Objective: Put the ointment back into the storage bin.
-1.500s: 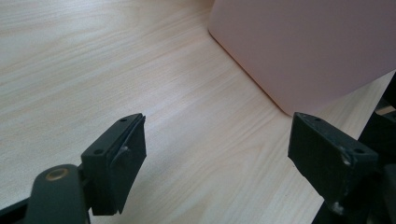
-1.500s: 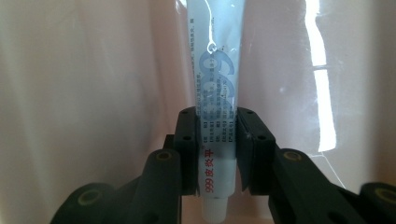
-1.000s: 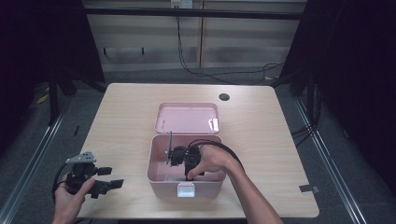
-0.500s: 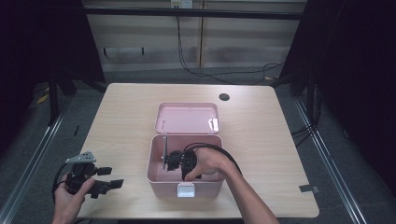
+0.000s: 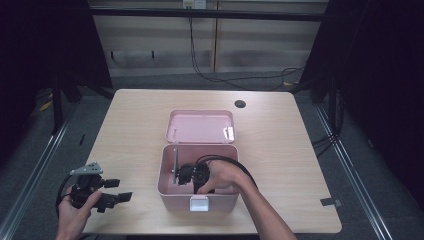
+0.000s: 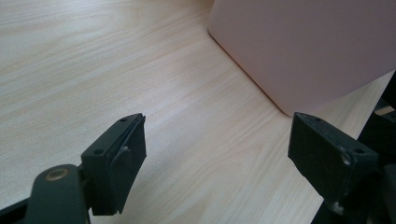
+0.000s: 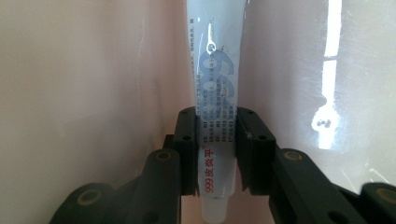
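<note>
Down inside the pink box (image 5: 170, 186), near its left wall, the right tongs (image 5: 186, 175) are clamped on a white tube (image 7: 215, 116). In the right gripper view the two pads pinch the tube's printed body from both sides, with its cap end hanging below them and the rest running up along the box's inner wall. Pale pink wall closes in on either side of the tube there, so sideways room is tight; whether the tube touches the wall cannot be told. From the high view the right hand (image 5: 220, 175) sits over the middle of the box, and a thin upright edge stands just left of the tongs, close to the box's left wall.

The lid (image 5: 200, 126) lies open flat behind the box, touching its rear rim. A white latch (image 5: 198, 204) sits on the box's front wall, which is near the desk's (image 5: 130, 130) front edge.

Left of the box, well apart from it, the left tongs (image 5: 112, 190) rest low over bare desk with jaws wide apart and nothing between them. In the left gripper view the box's rounded outer corner lies ahead of them, with clear wood grain between. The left hand (image 5: 75, 212) is at the desk's front left corner. Broad open desk lies left, right and behind the box.
</note>
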The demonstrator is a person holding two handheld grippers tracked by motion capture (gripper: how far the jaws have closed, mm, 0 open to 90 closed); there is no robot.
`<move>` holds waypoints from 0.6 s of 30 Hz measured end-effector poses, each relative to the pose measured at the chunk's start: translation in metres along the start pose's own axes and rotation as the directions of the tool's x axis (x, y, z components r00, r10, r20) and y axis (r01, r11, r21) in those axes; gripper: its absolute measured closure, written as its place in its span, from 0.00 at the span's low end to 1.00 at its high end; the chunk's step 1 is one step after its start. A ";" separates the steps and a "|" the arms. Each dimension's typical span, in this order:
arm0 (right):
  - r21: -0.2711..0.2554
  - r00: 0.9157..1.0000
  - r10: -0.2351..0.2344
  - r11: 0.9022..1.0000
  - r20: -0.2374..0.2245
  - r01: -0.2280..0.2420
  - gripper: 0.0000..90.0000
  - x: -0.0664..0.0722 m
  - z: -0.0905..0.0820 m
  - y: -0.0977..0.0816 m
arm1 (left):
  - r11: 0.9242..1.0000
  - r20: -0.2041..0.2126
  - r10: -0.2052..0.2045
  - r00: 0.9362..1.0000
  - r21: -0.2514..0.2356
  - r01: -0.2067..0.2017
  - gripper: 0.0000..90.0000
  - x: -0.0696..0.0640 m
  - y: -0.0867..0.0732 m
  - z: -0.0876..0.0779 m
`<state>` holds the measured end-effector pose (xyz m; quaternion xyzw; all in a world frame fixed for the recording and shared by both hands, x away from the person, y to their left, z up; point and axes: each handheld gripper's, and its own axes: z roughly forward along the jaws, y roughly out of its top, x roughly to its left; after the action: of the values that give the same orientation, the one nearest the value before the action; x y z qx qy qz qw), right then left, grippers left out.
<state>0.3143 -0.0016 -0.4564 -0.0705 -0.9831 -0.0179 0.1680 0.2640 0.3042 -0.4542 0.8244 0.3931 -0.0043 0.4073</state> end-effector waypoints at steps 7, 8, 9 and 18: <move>-0.001 1.000 0.003 1.000 -0.005 -0.003 0.79 -0.001 -0.001 0.000 | 1.000 -0.001 -0.002 1.000 0.003 0.002 0.21 0.000 0.000 0.000; -0.002 1.000 0.003 1.000 -0.010 -0.003 0.79 -0.002 -0.001 -0.001 | 1.000 0.000 -0.002 1.000 0.001 0.002 0.21 0.000 0.000 0.000; -0.003 1.000 0.009 1.000 -0.008 -0.009 0.78 -0.001 -0.002 -0.001 | 1.000 0.002 0.000 1.000 0.000 0.000 0.21 0.000 0.000 0.000; -0.026 1.000 0.016 1.000 -0.007 -0.017 0.77 0.002 -0.010 -0.002 | 1.000 0.001 -0.004 1.000 0.001 0.004 0.21 0.000 0.000 0.000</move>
<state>0.3159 -0.0035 -0.4466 -0.0807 -0.9816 -0.0293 0.1706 0.2640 0.3039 -0.4543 0.8239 0.3944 -0.0057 0.4071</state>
